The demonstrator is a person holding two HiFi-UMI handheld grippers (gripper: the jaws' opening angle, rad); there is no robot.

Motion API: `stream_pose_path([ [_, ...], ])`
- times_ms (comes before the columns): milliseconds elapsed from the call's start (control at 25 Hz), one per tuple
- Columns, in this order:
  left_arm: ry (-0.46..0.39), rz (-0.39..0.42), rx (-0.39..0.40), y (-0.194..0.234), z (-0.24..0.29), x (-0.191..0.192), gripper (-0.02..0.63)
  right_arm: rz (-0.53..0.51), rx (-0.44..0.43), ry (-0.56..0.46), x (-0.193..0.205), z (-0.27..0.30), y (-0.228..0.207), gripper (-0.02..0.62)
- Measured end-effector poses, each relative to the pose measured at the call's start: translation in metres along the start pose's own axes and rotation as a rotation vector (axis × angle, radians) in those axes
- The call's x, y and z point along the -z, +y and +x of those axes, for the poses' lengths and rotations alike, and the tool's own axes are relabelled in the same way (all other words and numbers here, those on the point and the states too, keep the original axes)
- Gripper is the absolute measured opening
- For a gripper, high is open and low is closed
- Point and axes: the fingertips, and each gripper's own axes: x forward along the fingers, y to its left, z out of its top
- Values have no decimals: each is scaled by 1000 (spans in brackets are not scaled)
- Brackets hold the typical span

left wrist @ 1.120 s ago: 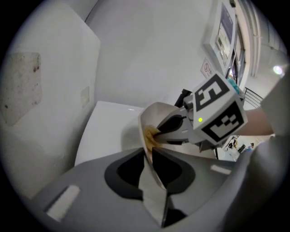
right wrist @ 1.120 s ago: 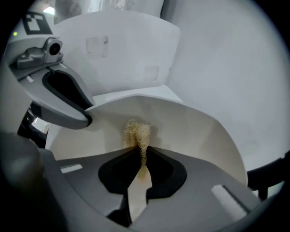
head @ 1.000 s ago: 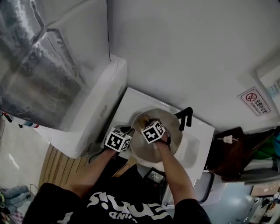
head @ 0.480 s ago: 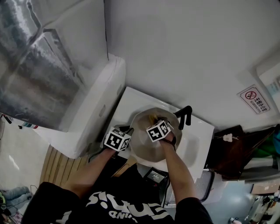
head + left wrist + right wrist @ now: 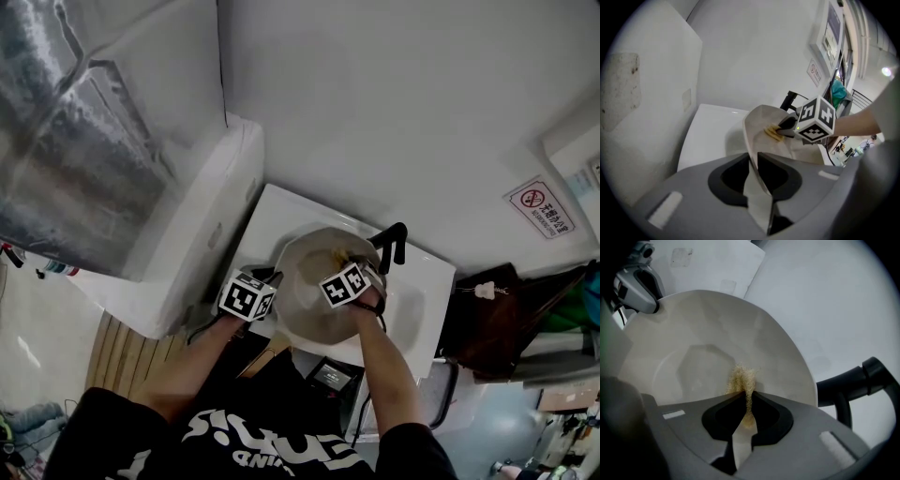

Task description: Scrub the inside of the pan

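Note:
A pale round pan (image 5: 314,295) sits tilted in a white sink (image 5: 417,314). My left gripper (image 5: 277,279) is shut on the pan's left rim (image 5: 751,140), and the rim runs between its jaws (image 5: 753,161). My right gripper (image 5: 345,261) is inside the pan, shut on a yellow fibrous scrubber (image 5: 740,380) that presses against the pan's inner wall (image 5: 693,352). The left gripper view shows the scrubber (image 5: 773,133) at the tips of the right gripper (image 5: 785,126), near the far right side of the pan. The left gripper (image 5: 640,287) shows at the top left of the right gripper view.
A black faucet (image 5: 394,242) stands at the sink's back right, close to the right gripper, and also shows as the faucet (image 5: 855,385). A white appliance (image 5: 202,234) flanks the sink on the left. A wall with a red sign (image 5: 539,208) rises behind.
My right gripper has slid to the right across the inside of the pan with the scrubber, toward the faucet. The left gripper and the pan have stayed put.

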Motion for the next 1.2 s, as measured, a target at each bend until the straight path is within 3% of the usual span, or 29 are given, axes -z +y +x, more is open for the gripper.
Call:
stream_pose_path([
  [560, -1, 8, 17, -2, -2, -2, 57, -21, -88, 103, 40, -11, 17, 43],
  [1200, -7, 7, 14, -4, -1, -4, 58, -39, -345, 140, 68, -34, 83, 43],
])
